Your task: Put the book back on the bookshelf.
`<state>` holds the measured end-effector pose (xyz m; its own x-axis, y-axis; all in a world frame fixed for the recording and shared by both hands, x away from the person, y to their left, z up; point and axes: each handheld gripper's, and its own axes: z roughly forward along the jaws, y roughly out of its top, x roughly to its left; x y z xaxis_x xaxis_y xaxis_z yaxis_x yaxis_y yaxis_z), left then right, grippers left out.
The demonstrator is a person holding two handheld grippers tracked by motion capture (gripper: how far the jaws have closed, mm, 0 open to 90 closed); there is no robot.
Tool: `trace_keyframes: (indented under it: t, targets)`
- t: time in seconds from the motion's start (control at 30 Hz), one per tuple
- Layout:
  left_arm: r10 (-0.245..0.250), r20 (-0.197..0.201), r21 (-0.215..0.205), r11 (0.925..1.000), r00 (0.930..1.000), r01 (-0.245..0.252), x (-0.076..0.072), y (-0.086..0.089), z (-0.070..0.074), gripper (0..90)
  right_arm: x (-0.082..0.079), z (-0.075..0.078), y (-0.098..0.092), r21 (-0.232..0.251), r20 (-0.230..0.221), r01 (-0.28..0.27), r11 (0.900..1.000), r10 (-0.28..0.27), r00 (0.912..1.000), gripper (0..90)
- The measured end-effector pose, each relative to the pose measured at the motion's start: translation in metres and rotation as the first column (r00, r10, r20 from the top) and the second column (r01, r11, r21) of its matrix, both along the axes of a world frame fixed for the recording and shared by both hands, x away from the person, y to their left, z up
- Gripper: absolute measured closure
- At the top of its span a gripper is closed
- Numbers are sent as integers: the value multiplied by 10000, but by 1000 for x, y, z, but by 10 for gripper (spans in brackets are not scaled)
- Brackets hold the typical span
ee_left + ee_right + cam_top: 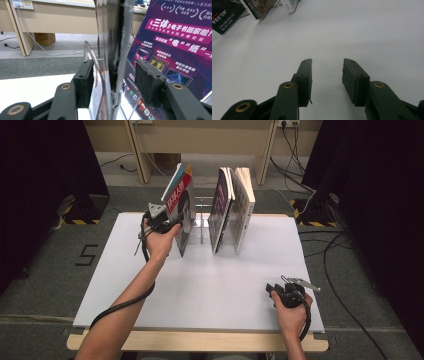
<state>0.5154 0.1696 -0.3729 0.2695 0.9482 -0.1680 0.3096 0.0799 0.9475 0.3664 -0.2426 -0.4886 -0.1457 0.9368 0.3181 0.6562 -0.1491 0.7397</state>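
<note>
While the right gripper [274,290] is resting near the front edge of the white table [210,285], its jaws are standing apart with nothing between them. Farther back, the left gripper [113,75] is straddling the red-covered book [181,205] with its pads seemingly just clear of the covers. That book is leaning in the clear rack [201,222], well apart from the other books [232,207].

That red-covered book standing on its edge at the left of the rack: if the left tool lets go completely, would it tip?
Possibly. The red-covered book stands tall, thin and tilted, so it might lean further. The clear rack beside it may catch it. The left tool has open jaws either side of the book's edge, pads clear. A paperback like this probably flexes.
</note>
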Motion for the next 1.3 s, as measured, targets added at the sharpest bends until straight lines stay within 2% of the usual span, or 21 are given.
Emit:
trace_keyframes:
  t: [0.8, 0.9, 0.97, 1.23, 1.3]
  targets:
    - [-350, -419, -297, 9990, 9985, 338, -18, 11, 5, 443, -1, 0, 0, -60, 2, 21, 10000, -21, 10000, 601]
    - [-388, -479, -288, 9989, 9981, 374, -20, 12, 5, 441, -1, 0, 0, 38, -45, 64, 10000, -64, 10000, 601]
    - [-428, -533, -296, 9987, 9977, 413, -22, 13, 4, 440, -1, 0, 0, -84, 2, 25, 10000, -25, 10000, 602]
    - [-540, -699, -322, 9981, 9961, 518, -27, 16, 2, 432, -1, 1, 0, 21, -28, 77, 10000, -77, 10000, 601]
    - [-550, -710, -336, 9980, 9960, 527, -28, 17, 1, 429, -1, 1, -1, -82, 10, 39, 10000, -39, 10000, 601]
